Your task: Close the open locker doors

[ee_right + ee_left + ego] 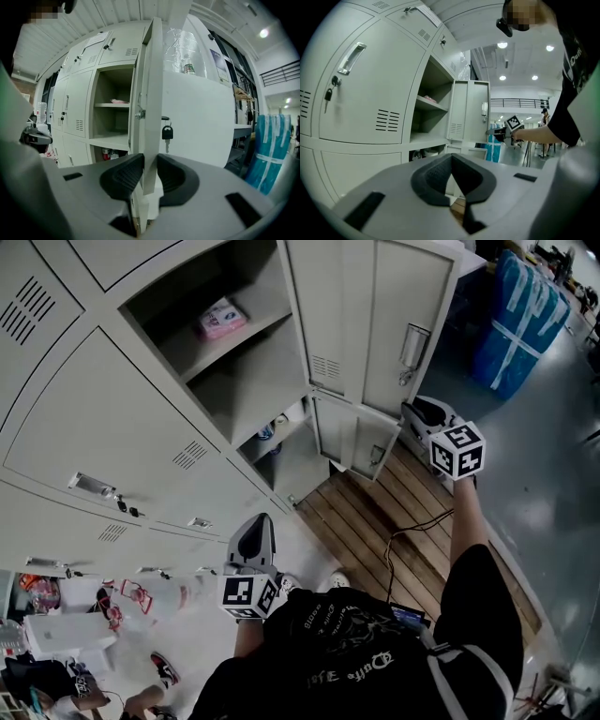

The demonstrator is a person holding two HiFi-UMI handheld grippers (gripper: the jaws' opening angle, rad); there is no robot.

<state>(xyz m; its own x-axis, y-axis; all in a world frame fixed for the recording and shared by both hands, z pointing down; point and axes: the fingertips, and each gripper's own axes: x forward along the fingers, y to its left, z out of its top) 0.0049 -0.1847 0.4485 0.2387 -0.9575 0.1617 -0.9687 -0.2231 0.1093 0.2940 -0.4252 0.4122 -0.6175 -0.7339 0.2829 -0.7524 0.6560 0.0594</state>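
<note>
Grey lockers fill the left of the head view. One upper locker door [375,324] stands swung wide open, and a small lower door [361,442] beneath it is open too. My right gripper [417,413] is at the upper door's free edge. In the right gripper view the thin door edge [151,93] runs between the two pads and my right gripper [150,174] is shut on it; a key [167,132] hangs from the lock. My left gripper [255,535] hangs low in front of the closed lockers, away from both doors. Its jaws [451,161] meet at the tips, holding nothing.
A pink packet [222,317] lies on the open locker's shelf. Slatted wooden flooring [394,512] with a black cable [405,538] lies below the doors. A blue wrapped bundle [520,320] stands at the far right. Bags and shoes [122,601] clutter the floor at the lower left.
</note>
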